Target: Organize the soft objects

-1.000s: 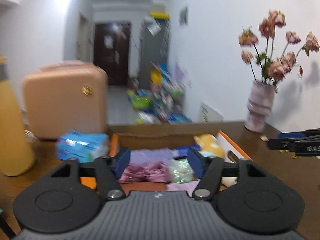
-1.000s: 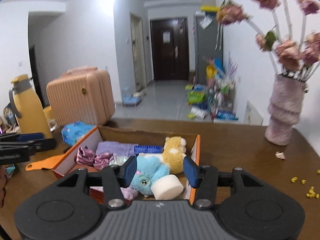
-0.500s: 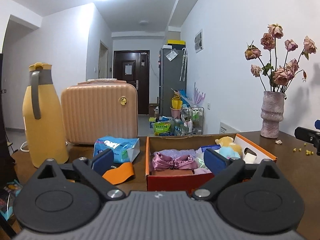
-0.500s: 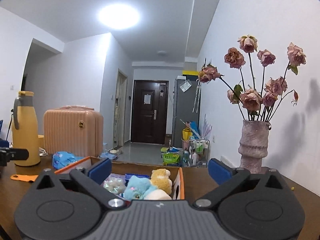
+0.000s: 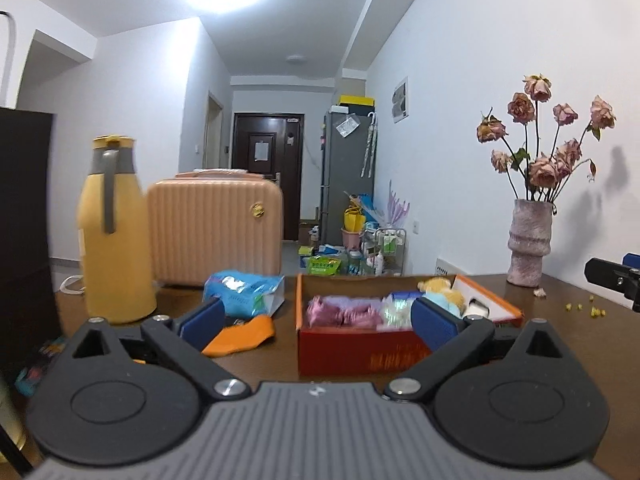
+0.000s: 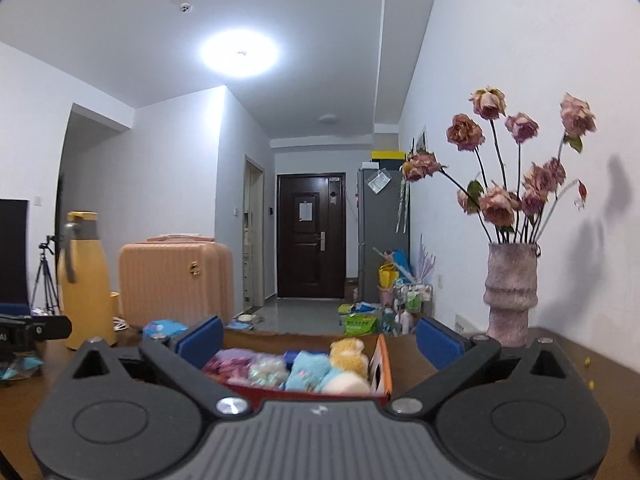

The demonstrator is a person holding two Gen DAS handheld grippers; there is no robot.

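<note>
Both grippers have pulled back from the box and dropped to nearly table height since a second ago, and their jaws have just been opening with nothing between them. Now the left gripper (image 5: pixel 316 320) stands with its blue pads wide apart and empty, and the right gripper (image 6: pixel 318 342) likewise, spread wide and holding nothing.

Straight ahead of both sits the orange box (image 5: pixel 352 350) on the brown table (image 5: pixel 580 344). Inside it lie the soft things: pink ruffled cloth (image 5: pixel 340 314) at the left end, a shiny clear bag (image 6: pixel 266 370) in the middle, a blue plush toy (image 6: pixel 308 370), a yellow plush toy (image 6: pixel 348 354) and a white foam roll (image 6: pixel 346 384) at the right end. Outside the box, to its left, lie a blue tissue pack (image 5: pixel 244 294) and an orange strip (image 5: pixel 240 336).

All of these look light and squashy, so they should give under the pads rather than slip. Plush is best pinched across the body; the cloth should be gathered at a thick fold. The tissue pack's film may be slippery, so take it across its narrow width.

Beyond stand a yellow jug (image 5: pixel 114 240), a peach suitcase (image 5: pixel 216 228) and a vase of dried roses (image 6: pixel 510 292).
</note>
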